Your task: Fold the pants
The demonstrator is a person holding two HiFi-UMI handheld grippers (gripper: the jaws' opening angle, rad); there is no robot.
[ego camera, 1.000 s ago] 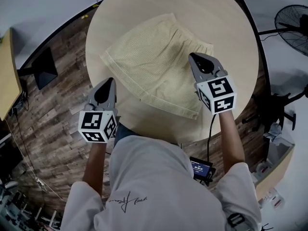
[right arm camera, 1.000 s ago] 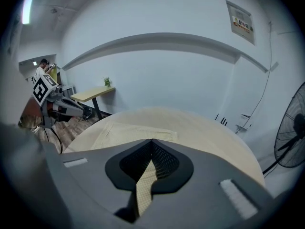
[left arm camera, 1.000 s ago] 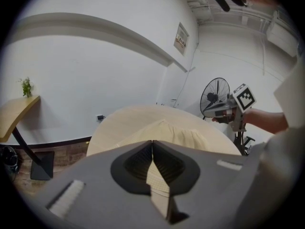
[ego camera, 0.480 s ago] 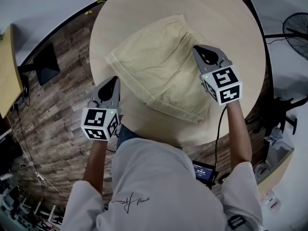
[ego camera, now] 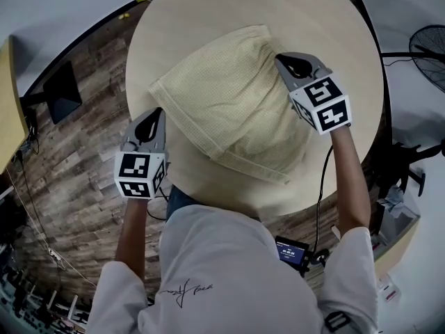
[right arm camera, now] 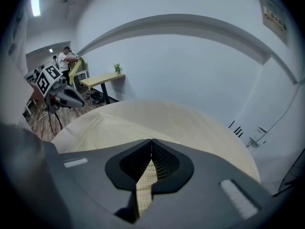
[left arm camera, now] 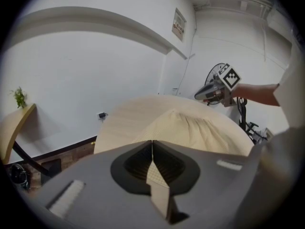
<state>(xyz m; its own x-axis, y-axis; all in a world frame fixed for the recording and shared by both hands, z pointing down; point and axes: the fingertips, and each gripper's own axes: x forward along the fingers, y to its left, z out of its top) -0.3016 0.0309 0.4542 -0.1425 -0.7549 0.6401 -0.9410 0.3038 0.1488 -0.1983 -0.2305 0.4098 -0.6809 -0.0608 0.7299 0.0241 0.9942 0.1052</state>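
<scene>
The pale yellow pants [ego camera: 229, 96] lie bunched in a rounded heap on the round wooden table [ego camera: 208, 9]. My left gripper [ego camera: 157, 111] is at their left edge by the table rim, shut on a strip of the fabric [left arm camera: 157, 180]. My right gripper [ego camera: 279, 58] is at the pants' right side, shut on the cloth, which shows between its jaws [right arm camera: 145, 180]. The pants [left arm camera: 190, 130] spread ahead of the left gripper [left arm camera: 152, 144], with the right gripper [left arm camera: 217, 87] beyond them. From the right gripper [right arm camera: 151, 143] I see the pants [right arm camera: 100, 130] and the left gripper [right arm camera: 59, 92].
A standing fan [ego camera: 427, 47] is off the table's right side. A dark panel [ego camera: 59, 92] and a wooden shelf [ego camera: 8, 103] are at the left. A small screen device [ego camera: 290, 250] lies on the plank floor. A person [right arm camera: 69, 56] stands far back in the room.
Both grippers have moved farther over the table with the cloth. The pants, flat a second ago, now bulge up between them.
</scene>
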